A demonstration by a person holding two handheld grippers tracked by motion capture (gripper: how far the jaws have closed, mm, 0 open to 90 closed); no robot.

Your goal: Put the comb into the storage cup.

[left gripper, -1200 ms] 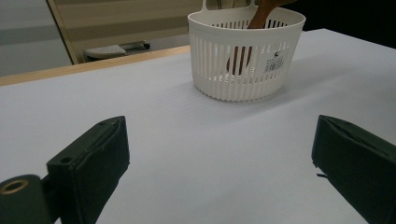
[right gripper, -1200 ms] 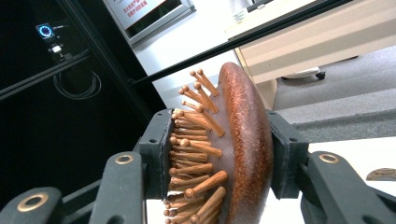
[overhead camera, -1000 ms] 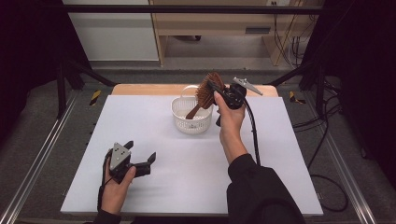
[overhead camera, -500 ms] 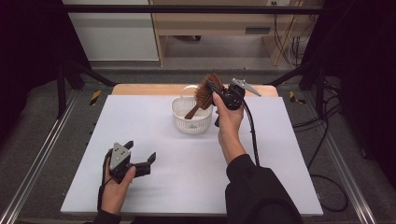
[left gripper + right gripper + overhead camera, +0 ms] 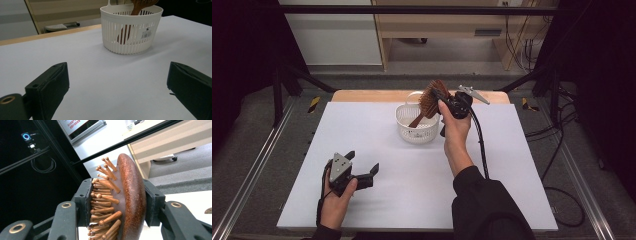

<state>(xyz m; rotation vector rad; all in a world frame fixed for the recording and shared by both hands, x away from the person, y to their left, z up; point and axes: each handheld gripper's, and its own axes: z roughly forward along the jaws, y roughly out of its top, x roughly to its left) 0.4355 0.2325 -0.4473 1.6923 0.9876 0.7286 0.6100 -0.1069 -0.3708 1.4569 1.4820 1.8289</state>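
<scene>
- Gripping a wooden hairbrush (image 5: 430,97) by its head, with the right gripper (image 5: 443,98) clenched across it: one jaw against the pins, the other against the rounded brown back, as seen close up in the right gripper view (image 5: 130,195).
- Held over the white slatted basket (image 5: 403,122) at the far middle of the table, head up and tilted, handle (image 5: 416,120) pointing down into the basket.
- Seen from the left gripper view, handle (image 5: 126,33) showing through the slats of the basket (image 5: 150,22), reaching well down inside; whether touching the bottom, hard to tell.
- Judged as well along: brush mostly lowered into the basket, not yet let go.
- Left to do, by this reading: easing down the last bit, opening the jaws, drawing the hand clear without tipping the light basket.
- Resting low near the front left of the white table top (image 5: 512,150), well apart from the basket, left gripper (image 5: 362,169) released, jaws spread wide with nothing between them.
- Beyond the table: grey floor, a pale cabinet, cables at the right.
</scene>
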